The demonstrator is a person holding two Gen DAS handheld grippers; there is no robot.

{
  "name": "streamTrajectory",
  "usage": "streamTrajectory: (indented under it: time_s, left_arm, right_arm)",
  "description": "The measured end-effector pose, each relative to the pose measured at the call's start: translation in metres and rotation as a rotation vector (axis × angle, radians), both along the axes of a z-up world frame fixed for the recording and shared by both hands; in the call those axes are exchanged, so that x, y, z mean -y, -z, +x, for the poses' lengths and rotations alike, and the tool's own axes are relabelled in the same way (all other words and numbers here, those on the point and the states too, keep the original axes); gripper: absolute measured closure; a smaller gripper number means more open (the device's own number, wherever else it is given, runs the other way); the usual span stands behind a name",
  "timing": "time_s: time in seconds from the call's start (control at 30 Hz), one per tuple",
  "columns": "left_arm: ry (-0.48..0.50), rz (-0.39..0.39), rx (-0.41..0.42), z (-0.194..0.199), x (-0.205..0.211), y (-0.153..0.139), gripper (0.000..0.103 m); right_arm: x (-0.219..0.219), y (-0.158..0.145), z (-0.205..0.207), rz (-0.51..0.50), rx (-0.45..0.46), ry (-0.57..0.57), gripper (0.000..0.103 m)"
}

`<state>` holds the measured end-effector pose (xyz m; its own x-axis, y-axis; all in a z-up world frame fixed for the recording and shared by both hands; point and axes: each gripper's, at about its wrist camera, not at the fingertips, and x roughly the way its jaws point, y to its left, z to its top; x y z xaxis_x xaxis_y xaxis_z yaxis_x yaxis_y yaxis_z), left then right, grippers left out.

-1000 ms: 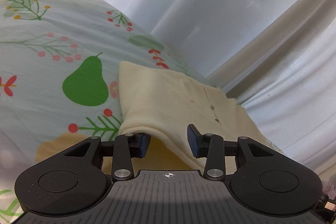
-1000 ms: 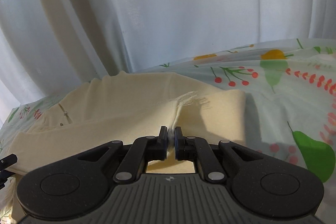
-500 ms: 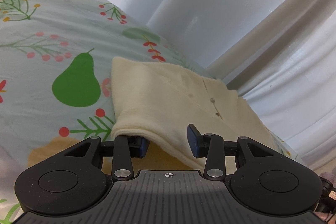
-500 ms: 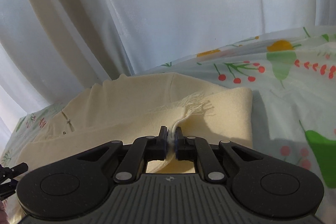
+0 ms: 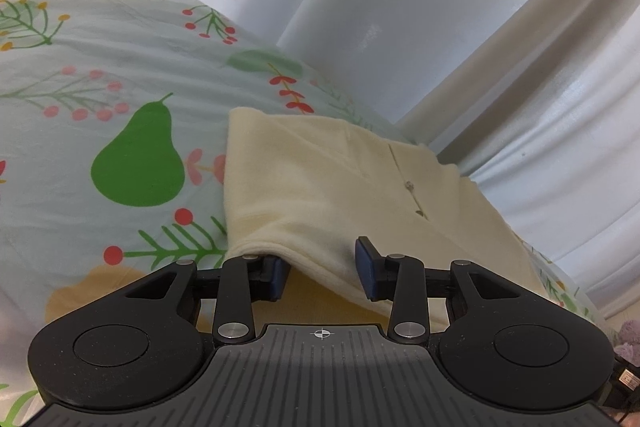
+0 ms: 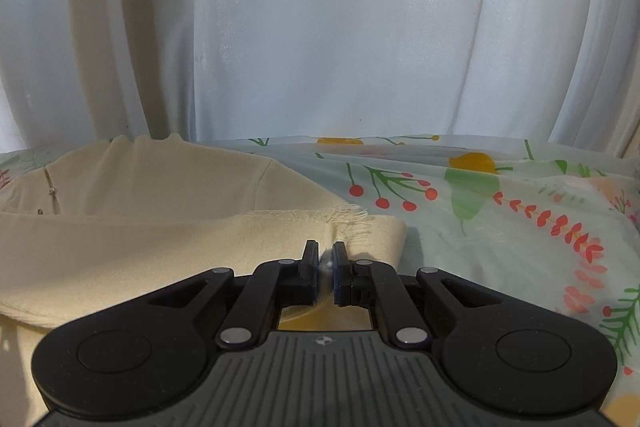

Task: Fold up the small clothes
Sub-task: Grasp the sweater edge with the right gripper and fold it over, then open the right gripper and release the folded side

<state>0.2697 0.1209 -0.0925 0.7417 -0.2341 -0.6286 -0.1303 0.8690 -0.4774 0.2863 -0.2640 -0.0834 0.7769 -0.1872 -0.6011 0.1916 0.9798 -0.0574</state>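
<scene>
White curtain [image 6: 320,27] fills upper frame, both views. Pear-and-berry print bedsheet [image 5: 100,75] below it, spread over bed. Cream knit garment [image 5: 320,179] lies folded on sheet: centre in left view, lower left in right view; fringe edge [image 6: 348,217] at centre. Left gripper [image 5: 322,269] jaws part-open, straddling garment's lifted hem, pads not pressing. Right gripper [image 6: 326,263] jaws clenched on pinch of cream fabric.
</scene>
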Motion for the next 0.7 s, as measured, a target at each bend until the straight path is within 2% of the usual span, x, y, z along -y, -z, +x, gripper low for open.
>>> streamTrajectory:
  time_s: [0.13, 0.2, 0.27, 0.33, 0.43, 0.53, 0.6, 0.67, 0.7]
  left_arm:
    - [0.058, 0.049, -0.034, -0.002, 0.005, -0.004, 0.061]
    - [0.135, 0.09, -0.053, -0.008, 0.008, -0.01, 0.061]
    - [0.218, 0.132, -0.046, -0.02, 0.013, -0.018, 0.061]
    - [0.287, 0.128, -0.009, -0.029, 0.019, -0.027, 0.059]
    - [0.326, 0.126, 0.063, -0.03, 0.032, -0.039, 0.051]
    - [0.289, 0.233, 0.045, -0.013, 0.052, -0.04, 0.051]
    - [0.298, 0.301, 0.084, -0.004, 0.064, -0.036, 0.051]
    - [0.304, 0.346, 0.035, 0.011, 0.073, -0.025, 0.054]
    - [0.301, 0.354, 0.018, 0.016, 0.074, -0.021, 0.055]
  right_arm:
    - [0.005, 0.004, -0.003, 0.044, -0.036, 0.007, 0.096]
    - [0.011, -0.002, -0.011, 0.07, -0.026, 0.028, 0.094]
    - [0.016, -0.01, -0.017, 0.085, -0.007, 0.061, 0.087]
    - [0.015, -0.019, -0.022, 0.103, 0.029, 0.051, 0.087]
    - [-0.005, -0.026, -0.019, 0.116, 0.03, -0.066, 0.087]
    - [-0.039, -0.018, -0.01, 0.096, -0.022, -0.228, 0.087]
    - [-0.059, -0.009, -0.004, 0.053, -0.039, -0.3, 0.087]
    - [-0.072, 0.001, 0.002, 0.022, -0.064, -0.327, 0.087]
    - [-0.075, 0.003, 0.003, -0.002, -0.043, -0.327, 0.087]
